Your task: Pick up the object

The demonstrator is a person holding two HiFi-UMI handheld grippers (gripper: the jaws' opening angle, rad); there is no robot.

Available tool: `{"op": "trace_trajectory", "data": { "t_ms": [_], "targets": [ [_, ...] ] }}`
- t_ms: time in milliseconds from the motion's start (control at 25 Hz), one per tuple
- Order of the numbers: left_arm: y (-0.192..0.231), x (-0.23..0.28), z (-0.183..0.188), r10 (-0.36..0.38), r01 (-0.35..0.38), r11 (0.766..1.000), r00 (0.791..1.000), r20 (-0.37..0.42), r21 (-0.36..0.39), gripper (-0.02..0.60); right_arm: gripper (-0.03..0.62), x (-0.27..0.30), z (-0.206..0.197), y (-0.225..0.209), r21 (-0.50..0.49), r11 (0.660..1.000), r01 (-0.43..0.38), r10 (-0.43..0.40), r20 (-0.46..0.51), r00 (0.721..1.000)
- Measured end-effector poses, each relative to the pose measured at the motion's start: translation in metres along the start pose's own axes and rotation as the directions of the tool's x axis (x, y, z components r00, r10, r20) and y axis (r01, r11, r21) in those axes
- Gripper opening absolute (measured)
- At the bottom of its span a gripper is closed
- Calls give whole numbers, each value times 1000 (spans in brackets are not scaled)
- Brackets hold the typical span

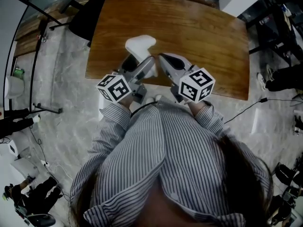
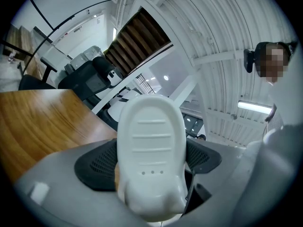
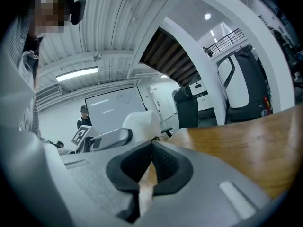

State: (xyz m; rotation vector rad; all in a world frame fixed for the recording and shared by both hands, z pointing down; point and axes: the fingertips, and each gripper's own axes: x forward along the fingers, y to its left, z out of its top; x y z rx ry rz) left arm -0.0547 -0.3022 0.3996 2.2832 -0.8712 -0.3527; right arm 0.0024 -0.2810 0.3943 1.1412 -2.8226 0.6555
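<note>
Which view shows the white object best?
The left gripper view: the white object looms large, clamped between the left gripper's jaws. The head view shows it small against the table; the right gripper view shows only part of it.

Object [image 2: 150, 155]: plain white, faint ribbed lines. Left tool [image 1: 140, 59], right tool [image 3: 151, 148]: light grey bodies. Pads [image 2: 94, 162]: black, fine mesh texture. Marker cubes [image 1: 114, 87]: black squares on white. Bench [image 1: 203, 32]: warm brown wood grain. Shirt [image 1: 161, 150]: grey-white stripes. Floor [image 1: 61, 122]: pale grey marbling.
</note>
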Motion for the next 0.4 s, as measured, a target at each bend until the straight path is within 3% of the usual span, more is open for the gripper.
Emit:
{"op": "trace_trajectory", "data": {
  "t_ms": [400],
  "targets": [
    [2, 4, 5, -14, 14, 1000, 1000, -3, 0, 445, 2, 2, 4, -5, -18, 1000, 20, -20, 0, 1000]
  ]
}}
